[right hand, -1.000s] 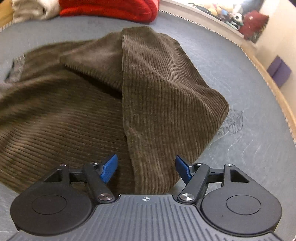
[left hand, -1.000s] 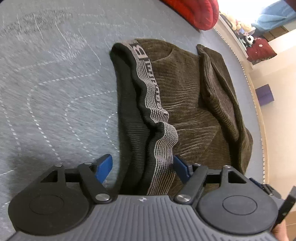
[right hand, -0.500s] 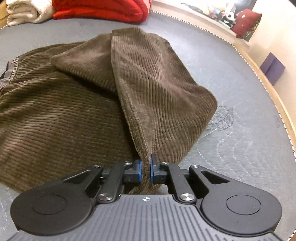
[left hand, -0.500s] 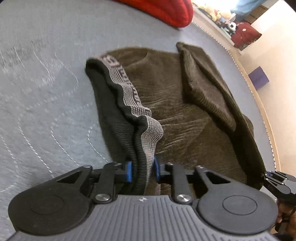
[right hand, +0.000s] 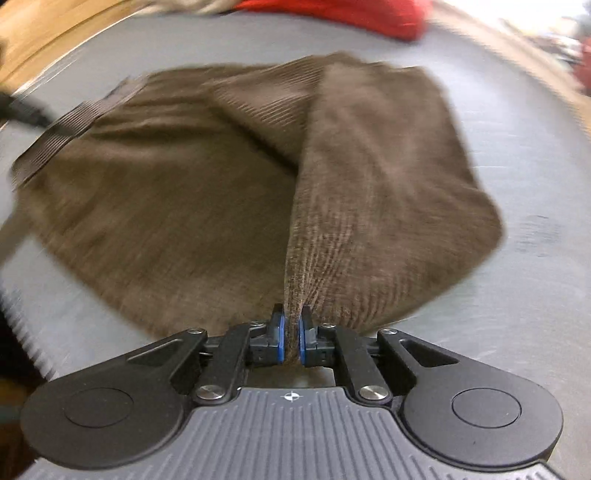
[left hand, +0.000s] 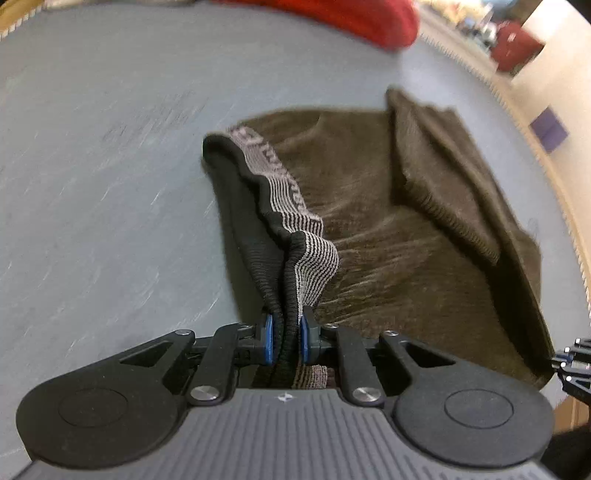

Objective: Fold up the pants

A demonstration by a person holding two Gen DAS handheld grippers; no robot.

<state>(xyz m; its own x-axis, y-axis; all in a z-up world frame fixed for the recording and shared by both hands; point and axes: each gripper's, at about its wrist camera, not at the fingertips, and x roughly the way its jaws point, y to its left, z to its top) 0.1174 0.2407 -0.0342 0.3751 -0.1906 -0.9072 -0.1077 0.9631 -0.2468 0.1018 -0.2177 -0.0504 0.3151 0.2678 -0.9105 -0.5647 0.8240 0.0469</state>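
Brown corduroy pants (left hand: 369, 206) lie partly folded on a grey quilted surface (left hand: 96, 192). Their black and grey striped waistband (left hand: 280, 199) runs toward me in the left wrist view. My left gripper (left hand: 286, 338) is shut on the waistband's near end, lifted off the surface. In the right wrist view the pants (right hand: 177, 192) spread out ahead, the waistband (right hand: 62, 136) at far left. My right gripper (right hand: 291, 339) is shut on a pinched fold of the folded-over leg fabric (right hand: 369, 192), raised a little. The right gripper's tip (left hand: 572, 362) shows at the left view's right edge.
A red folded blanket (left hand: 351, 18) lies at the far edge of the surface, also in the right wrist view (right hand: 343, 14). A purple box (left hand: 548, 127) sits on the floor beyond the stitched right edge. Wooden edging (right hand: 48, 48) shows at upper left.
Both grippers went from open around the cloth to shut on it, then rose, lifting the waistband and the leg fold. The views are now motion-blurred.
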